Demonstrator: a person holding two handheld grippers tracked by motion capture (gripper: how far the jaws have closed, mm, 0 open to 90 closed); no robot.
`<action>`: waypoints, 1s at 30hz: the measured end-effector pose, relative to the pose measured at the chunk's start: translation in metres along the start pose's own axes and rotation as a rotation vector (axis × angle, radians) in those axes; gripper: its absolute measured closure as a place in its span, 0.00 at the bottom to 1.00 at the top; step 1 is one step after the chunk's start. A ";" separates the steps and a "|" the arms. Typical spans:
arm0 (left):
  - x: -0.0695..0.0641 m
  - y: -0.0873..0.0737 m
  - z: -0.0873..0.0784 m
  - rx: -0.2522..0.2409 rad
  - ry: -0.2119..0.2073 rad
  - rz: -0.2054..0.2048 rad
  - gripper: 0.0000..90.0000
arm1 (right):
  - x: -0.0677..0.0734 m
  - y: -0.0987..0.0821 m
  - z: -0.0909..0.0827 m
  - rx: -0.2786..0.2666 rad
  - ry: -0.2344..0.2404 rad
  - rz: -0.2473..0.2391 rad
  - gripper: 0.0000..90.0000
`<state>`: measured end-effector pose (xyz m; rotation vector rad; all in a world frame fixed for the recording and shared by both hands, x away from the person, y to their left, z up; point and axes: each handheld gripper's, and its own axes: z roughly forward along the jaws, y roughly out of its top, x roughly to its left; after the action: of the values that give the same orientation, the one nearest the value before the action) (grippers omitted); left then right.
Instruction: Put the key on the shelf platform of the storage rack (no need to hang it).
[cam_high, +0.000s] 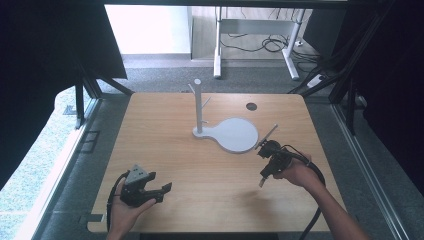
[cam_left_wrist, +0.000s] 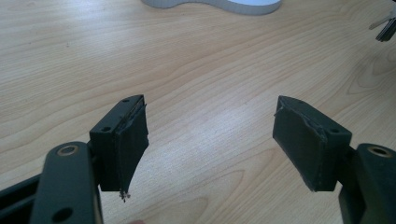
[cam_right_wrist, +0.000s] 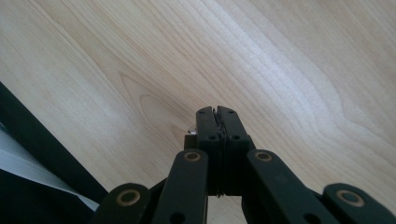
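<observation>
- Two hand-held grippers work over the wooden bench, and we take them from left to right.
- At the near left corner we see the left hand-held gripper resting low in the person's left hand, a grey three-cornered plate on top; its jaws stand wide apart with bare wood between the pads.
- Toward the middle, farther back, a white stand sits on the bench: a round flat base with an upright post at its left end, short pegs branching from the post.
- A small dark round hole marks the bench top behind the stand.
- At the right, the right hand-held gripper is held in the right hand, raised off the wood and tipped down toward the near edge; its jaws are pressed together.
- A tiny pale bit peeks beside the closed tips in the right gripper view; we cannot tell what it is.
- This gripper's body lies just beside the stand's round base, at its near right.
</observation>
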<state>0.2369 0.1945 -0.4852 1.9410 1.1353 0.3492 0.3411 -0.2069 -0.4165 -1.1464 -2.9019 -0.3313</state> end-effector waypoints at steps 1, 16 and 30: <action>0.000 0.000 0.000 -0.001 0.001 0.001 0.30 | 0.000 0.000 0.000 0.000 0.000 0.000 1.00; -0.003 0.000 0.003 0.009 -0.009 0.010 0.30 | -0.010 0.019 -0.018 -0.045 -0.001 0.001 1.00; -0.004 0.000 0.004 0.012 -0.015 0.013 0.30 | -0.018 0.040 -0.024 -0.059 -0.001 0.007 1.00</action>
<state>0.2371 0.1891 -0.4872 1.9590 1.1182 0.3346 0.3802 -0.1953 -0.3869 -1.1652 -2.9071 -0.4190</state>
